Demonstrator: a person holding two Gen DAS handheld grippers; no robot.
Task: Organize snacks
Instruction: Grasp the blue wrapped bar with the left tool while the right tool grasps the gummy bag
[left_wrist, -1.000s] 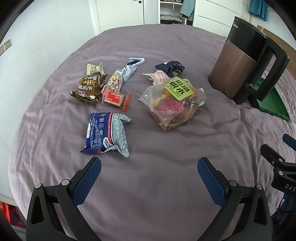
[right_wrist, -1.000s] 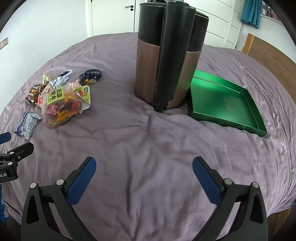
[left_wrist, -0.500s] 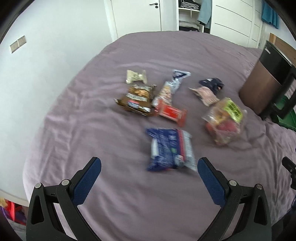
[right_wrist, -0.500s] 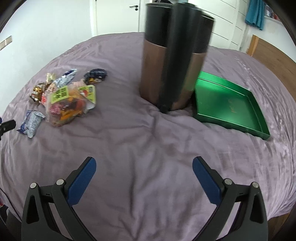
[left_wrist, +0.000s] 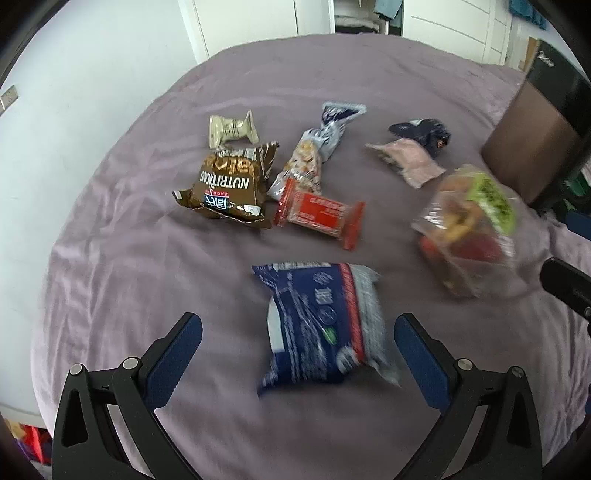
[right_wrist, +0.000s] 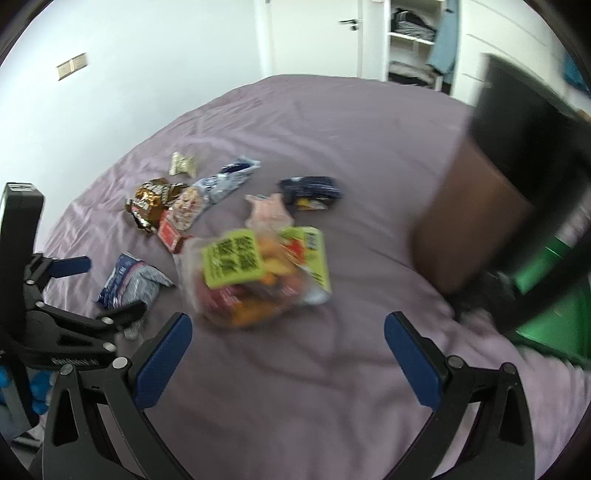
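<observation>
Several snack packs lie on a purple bed. A blue and white packet (left_wrist: 321, 325) lies just ahead of my open, empty left gripper (left_wrist: 295, 354), between its fingers' line. Beyond it are a red bar (left_wrist: 319, 212), a brown bag (left_wrist: 232, 181), a small cream pack (left_wrist: 232, 129), a long silver pack (left_wrist: 314, 155), a pink pack (left_wrist: 410, 162) and a dark blue pack (left_wrist: 424, 133). A clear bag with a green label (right_wrist: 258, 269) lies ahead of my open, empty right gripper (right_wrist: 288, 350); it also shows in the left wrist view (left_wrist: 469, 229).
A tall brown and black bin (right_wrist: 491, 199) stands at the right on the bed, with a green tray (right_wrist: 550, 295) behind it. The left gripper (right_wrist: 55, 314) shows at the left of the right wrist view. A white wall and wardrobe doors lie beyond the bed.
Both grippers have swung left and closed in on the snacks. The blue and white packet now sits near the left fingers, and the clear bag sits ahead of the right gripper.
</observation>
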